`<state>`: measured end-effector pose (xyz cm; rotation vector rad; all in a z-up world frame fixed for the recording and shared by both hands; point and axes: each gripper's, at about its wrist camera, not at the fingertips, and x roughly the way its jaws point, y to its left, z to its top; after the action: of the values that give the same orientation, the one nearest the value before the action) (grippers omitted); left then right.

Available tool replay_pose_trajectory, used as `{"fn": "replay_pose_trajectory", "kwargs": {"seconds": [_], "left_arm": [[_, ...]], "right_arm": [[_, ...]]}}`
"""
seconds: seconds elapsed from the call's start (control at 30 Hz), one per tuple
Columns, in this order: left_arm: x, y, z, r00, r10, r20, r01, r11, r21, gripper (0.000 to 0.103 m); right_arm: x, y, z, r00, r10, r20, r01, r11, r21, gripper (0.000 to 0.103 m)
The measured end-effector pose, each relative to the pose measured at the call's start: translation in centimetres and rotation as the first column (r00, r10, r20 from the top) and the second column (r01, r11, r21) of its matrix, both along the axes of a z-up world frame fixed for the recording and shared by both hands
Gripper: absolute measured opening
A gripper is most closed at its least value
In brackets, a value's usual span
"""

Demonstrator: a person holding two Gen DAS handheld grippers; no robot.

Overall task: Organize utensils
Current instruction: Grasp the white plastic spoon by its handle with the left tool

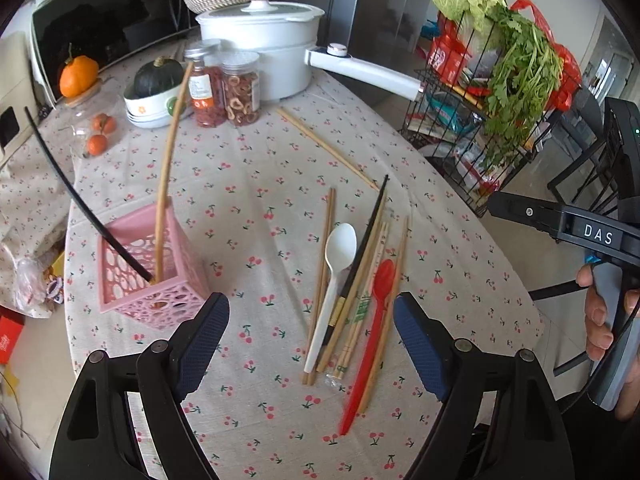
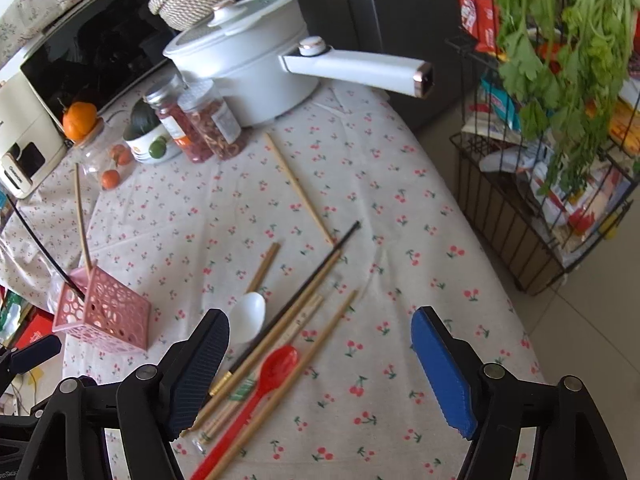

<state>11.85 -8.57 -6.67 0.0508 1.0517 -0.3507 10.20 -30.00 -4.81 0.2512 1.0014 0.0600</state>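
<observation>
A pink perforated holder (image 1: pixel 148 276) stands on the cherry-print cloth with one black and one wooden chopstick leaning in it. To its right lies a loose pile: a white spoon (image 1: pixel 332 280), a red spoon (image 1: pixel 372 332), a black chopstick (image 1: pixel 364 248), and wooden and paper-wrapped chopsticks. My left gripper (image 1: pixel 312 312) hangs open above the pile's near end, holding nothing. In the right wrist view the right gripper (image 2: pixel 320 324) is also open and empty. It hovers just right of the red spoon (image 2: pixel 276 368) and white spoon (image 2: pixel 248 318), with the holder (image 2: pixel 108 316) at lower left.
A lone pair of wooden chopsticks (image 1: pixel 324 146) lies farther back. Behind stand a white pot (image 1: pixel 260 40) with a long handle, two jars (image 1: pixel 224 88) and a bowl with a squash (image 1: pixel 156 96). A wire rack of greens (image 1: pixel 500 100) stands beyond the table's right edge.
</observation>
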Motion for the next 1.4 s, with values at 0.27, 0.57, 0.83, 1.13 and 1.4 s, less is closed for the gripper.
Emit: {"fn": "replay_pose_trajectory", "kwargs": {"seconds": [0.27,0.57,0.83,1.13,1.4], "left_arm": [[4.6,-4.2,-4.4,0.989,-0.027,-0.145,0.026,1.0,-0.011,0.086],[9.4,-6.5,-8.3,0.985,-0.057,-0.163,0.066,0.997,0.046,0.049],[11.5,-7.3,-10.5,0.979,-0.088,-0.185,0.11,0.987,0.115,0.017],[9.6,-6.2,-7.8,0.991,-0.098,-0.095,0.107,0.989,0.105,0.001],[4.6,-3.0,-1.7,0.993,-0.086,0.082,0.081,0.994,0.067,0.001]], "right_arm": [[1.1,-1.5,-2.3,0.996,-0.011,-0.084,0.012,1.0,0.006,0.08],[3.2,-2.8,-4.8,0.987,-0.03,-0.155,0.032,0.999,0.012,0.08],[3.8,-2.7,-5.4,0.984,-0.009,-0.176,0.01,1.0,0.006,0.08],[4.2,-2.0,-6.2,0.979,0.014,-0.203,-0.012,1.0,0.011,0.08],[4.5,0.5,-7.1,0.971,0.117,-0.21,-0.099,0.99,0.095,0.08]]}}
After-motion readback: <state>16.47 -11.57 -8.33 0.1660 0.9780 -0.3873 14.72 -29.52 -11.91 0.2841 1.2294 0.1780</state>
